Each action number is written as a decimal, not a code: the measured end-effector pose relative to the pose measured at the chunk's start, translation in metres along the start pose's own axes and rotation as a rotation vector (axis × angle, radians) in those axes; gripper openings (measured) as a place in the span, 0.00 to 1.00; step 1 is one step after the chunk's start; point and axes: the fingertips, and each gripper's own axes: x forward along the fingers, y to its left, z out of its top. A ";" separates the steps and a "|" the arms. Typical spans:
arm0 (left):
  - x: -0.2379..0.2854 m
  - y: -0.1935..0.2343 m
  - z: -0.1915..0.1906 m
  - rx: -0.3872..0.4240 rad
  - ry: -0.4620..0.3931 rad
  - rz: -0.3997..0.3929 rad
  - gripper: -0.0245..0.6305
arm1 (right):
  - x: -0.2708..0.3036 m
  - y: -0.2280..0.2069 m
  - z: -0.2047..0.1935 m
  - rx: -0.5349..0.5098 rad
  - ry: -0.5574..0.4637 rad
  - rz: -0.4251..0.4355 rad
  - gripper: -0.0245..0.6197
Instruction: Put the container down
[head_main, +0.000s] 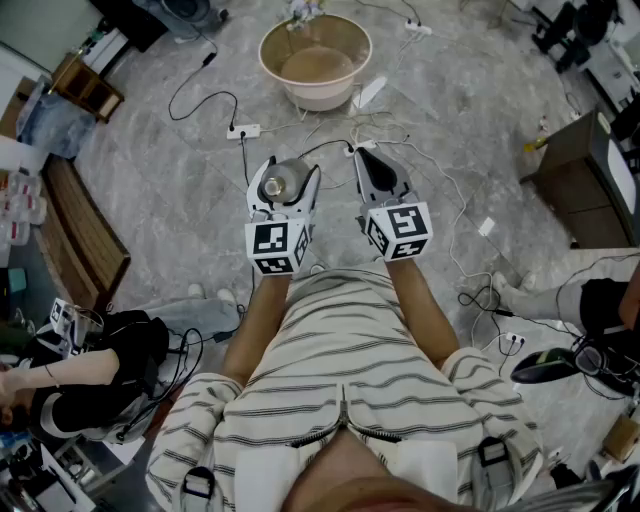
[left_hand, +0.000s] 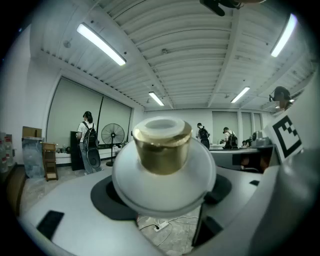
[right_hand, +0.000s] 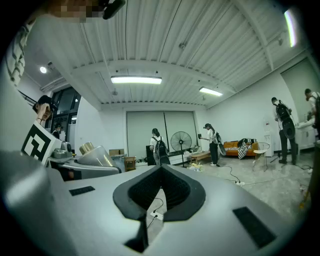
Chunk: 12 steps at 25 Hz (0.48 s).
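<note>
The container is a white rounded jar with a gold collar and a white top. It sits between the dark pads of my left gripper, which is shut on it. In the head view the container is held above the floor, in front of the person's striped shirt. From the right gripper view the container shows at the left, gold end up. My right gripper is beside the left one, its jaws together in the right gripper view with nothing between them.
A beige basin stands on the grey floor ahead. Power strips and cables lie around it. A wooden bench is at the left, a brown box at the right. People and a fan stand farther off.
</note>
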 end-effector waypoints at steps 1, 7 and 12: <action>-0.004 0.002 -0.002 -0.002 -0.001 -0.006 0.54 | -0.002 0.006 -0.002 0.005 -0.003 -0.001 0.04; -0.020 0.014 -0.009 -0.008 -0.007 -0.029 0.54 | -0.006 0.035 -0.004 -0.014 -0.007 -0.004 0.05; -0.011 0.022 -0.018 -0.034 0.013 -0.045 0.54 | -0.001 0.032 0.002 -0.020 -0.030 -0.030 0.05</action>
